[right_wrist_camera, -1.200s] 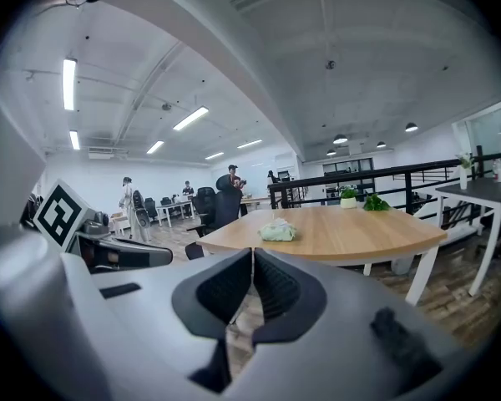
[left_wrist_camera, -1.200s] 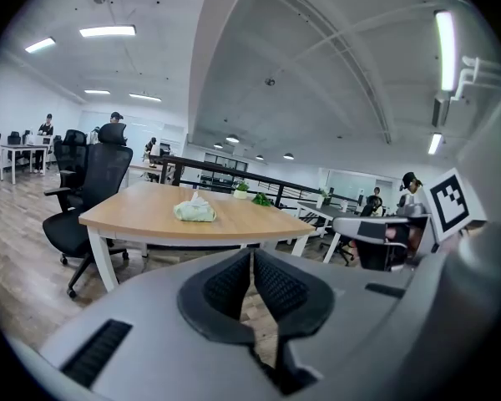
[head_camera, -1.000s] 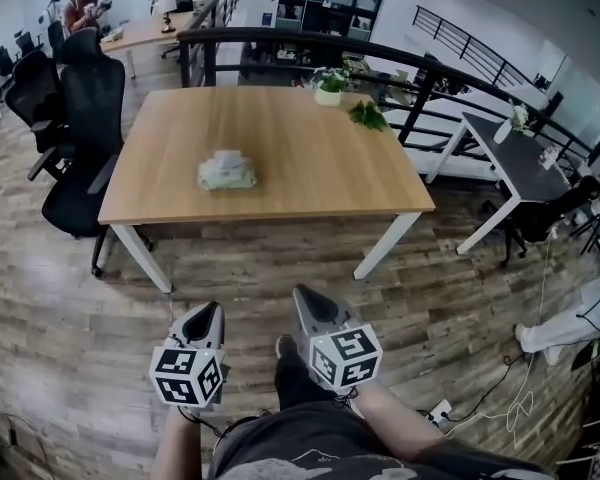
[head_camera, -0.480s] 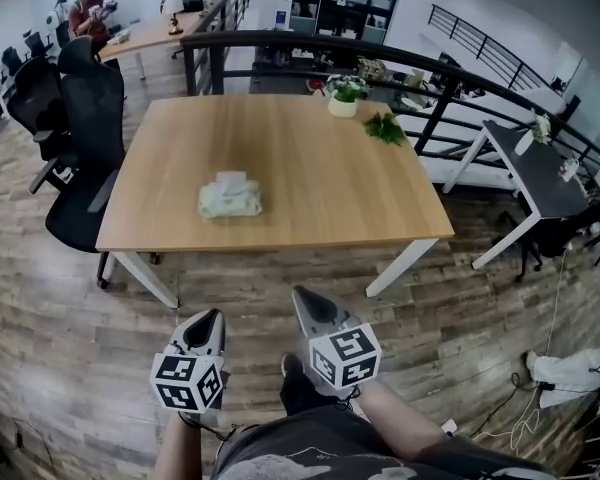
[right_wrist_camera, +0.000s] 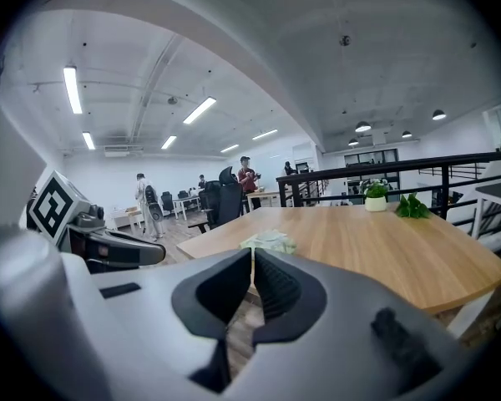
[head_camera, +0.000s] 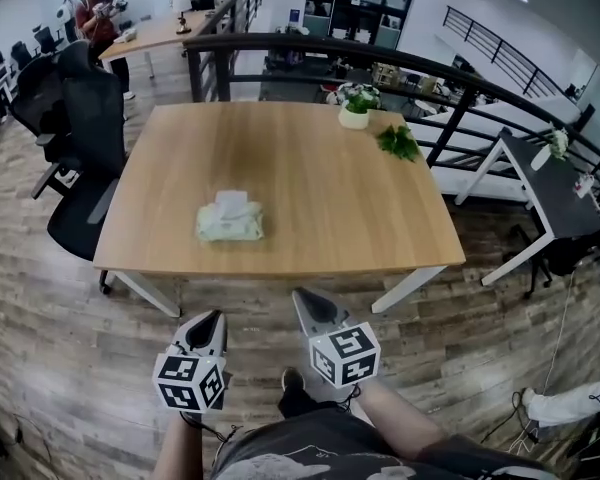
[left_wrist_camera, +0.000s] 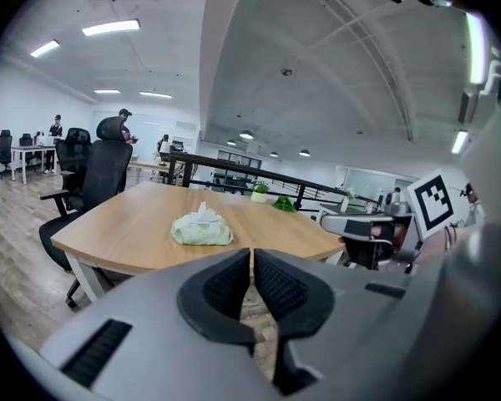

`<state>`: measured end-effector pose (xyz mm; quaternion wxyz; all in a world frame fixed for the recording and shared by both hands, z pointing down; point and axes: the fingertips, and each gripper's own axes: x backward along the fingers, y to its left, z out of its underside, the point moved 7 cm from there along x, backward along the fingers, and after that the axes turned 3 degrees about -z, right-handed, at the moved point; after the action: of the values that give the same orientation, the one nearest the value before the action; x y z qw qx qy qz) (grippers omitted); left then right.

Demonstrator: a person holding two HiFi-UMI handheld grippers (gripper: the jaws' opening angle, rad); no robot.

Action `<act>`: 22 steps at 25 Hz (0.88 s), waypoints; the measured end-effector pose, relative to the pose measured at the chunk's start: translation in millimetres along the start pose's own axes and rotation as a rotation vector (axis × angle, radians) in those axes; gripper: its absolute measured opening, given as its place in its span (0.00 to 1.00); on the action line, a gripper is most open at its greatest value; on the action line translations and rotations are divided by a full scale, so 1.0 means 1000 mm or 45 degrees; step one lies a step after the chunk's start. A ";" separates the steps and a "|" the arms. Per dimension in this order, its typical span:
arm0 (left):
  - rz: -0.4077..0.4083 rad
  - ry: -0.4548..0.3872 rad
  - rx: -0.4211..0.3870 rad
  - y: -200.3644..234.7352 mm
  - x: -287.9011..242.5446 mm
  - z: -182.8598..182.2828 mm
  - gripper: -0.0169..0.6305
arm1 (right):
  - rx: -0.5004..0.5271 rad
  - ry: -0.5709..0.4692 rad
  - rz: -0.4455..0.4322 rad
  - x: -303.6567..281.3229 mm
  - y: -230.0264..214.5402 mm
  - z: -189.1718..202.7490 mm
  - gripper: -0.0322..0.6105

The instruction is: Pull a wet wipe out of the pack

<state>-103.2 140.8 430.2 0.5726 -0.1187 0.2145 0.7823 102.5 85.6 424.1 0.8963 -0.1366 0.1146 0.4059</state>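
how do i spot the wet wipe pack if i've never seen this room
Find the big wooden table by the black railing. Left of its middle lies the wipe pack. Unlike the potted plant at the far edge, it's a pale green pouch topped with white.

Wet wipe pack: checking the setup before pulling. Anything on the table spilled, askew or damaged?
Nothing stands out: the wet wipe pack lies flat on the table, a wipe poking up; the potted plant stands upright.
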 end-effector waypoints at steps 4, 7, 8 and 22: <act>-0.031 0.000 0.012 0.001 -0.017 -0.010 0.07 | -0.004 0.007 -0.034 -0.015 -0.018 -0.007 0.09; -0.045 -0.004 0.009 -0.002 -0.031 -0.018 0.07 | -0.007 -0.008 -0.047 -0.022 -0.032 -0.013 0.09; -0.049 -0.008 0.005 -0.003 -0.035 -0.020 0.07 | -0.005 -0.020 -0.041 -0.023 -0.037 -0.015 0.09; -0.123 -0.023 -0.019 -0.011 -0.096 -0.047 0.07 | -0.030 -0.031 -0.012 -0.053 -0.109 -0.020 0.09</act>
<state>-64.8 40.5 428.4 0.6107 -0.1260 0.1976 0.7564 149.2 -27.5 439.0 0.8978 -0.1429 0.0981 0.4048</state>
